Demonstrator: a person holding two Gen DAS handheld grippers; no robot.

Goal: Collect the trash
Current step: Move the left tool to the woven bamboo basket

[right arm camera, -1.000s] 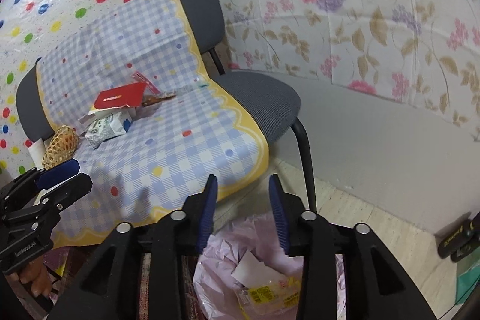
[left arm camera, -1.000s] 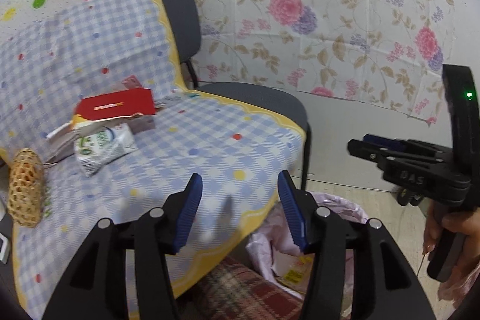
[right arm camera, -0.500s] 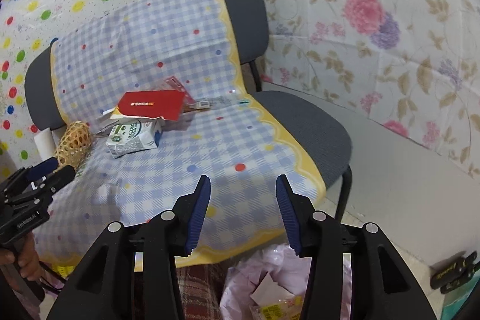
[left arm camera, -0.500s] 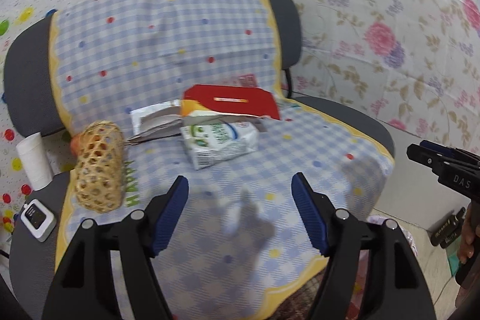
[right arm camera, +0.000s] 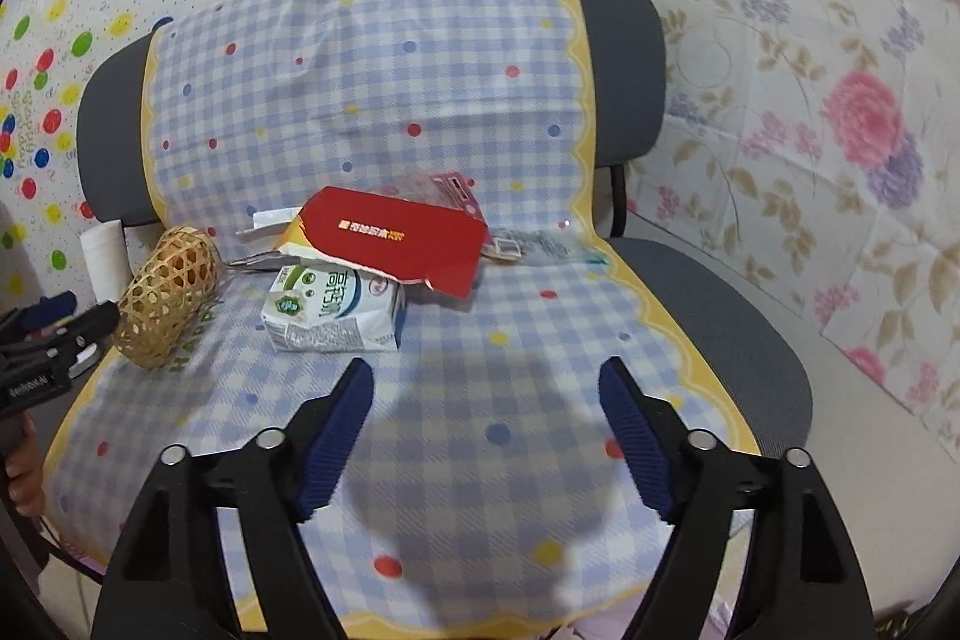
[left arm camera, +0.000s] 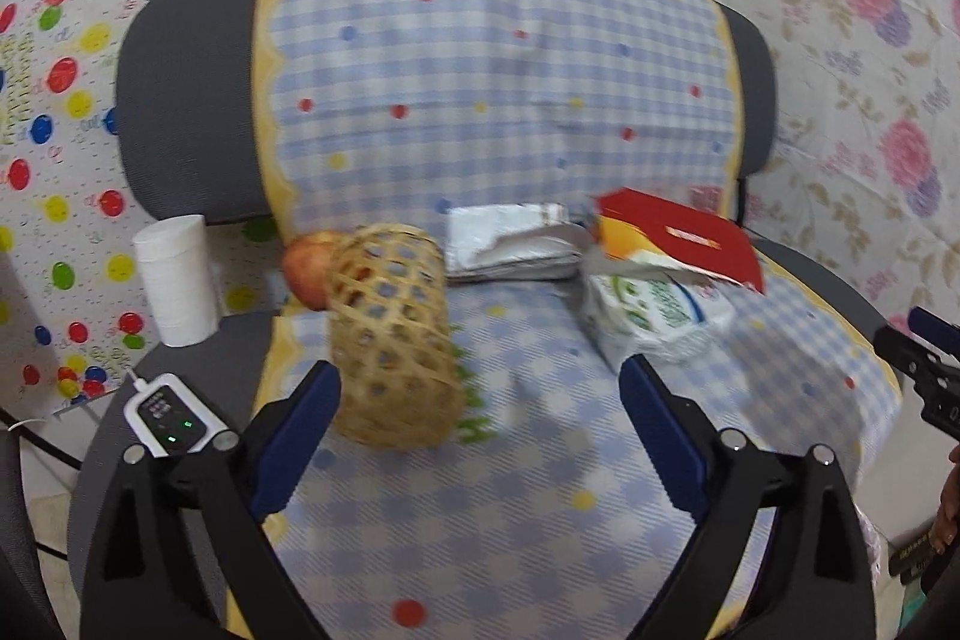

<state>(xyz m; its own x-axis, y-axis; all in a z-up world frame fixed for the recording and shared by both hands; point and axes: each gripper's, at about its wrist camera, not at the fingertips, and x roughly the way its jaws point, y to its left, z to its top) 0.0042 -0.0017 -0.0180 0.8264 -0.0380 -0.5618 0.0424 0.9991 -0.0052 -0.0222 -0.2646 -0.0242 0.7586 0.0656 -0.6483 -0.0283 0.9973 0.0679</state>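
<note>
Both tools' jaws are opening, empty, above a crumpled white-green milk carton.

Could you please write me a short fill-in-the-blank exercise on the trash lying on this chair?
1. The red carton lies partly on top of the white ____ carton.
2. The woven basket lies on its ____.
3. Between the opening jaws of the right gripper there is ____.
4. The white cup stands ____.

Missing words: milk; side; nothing; upright
</note>
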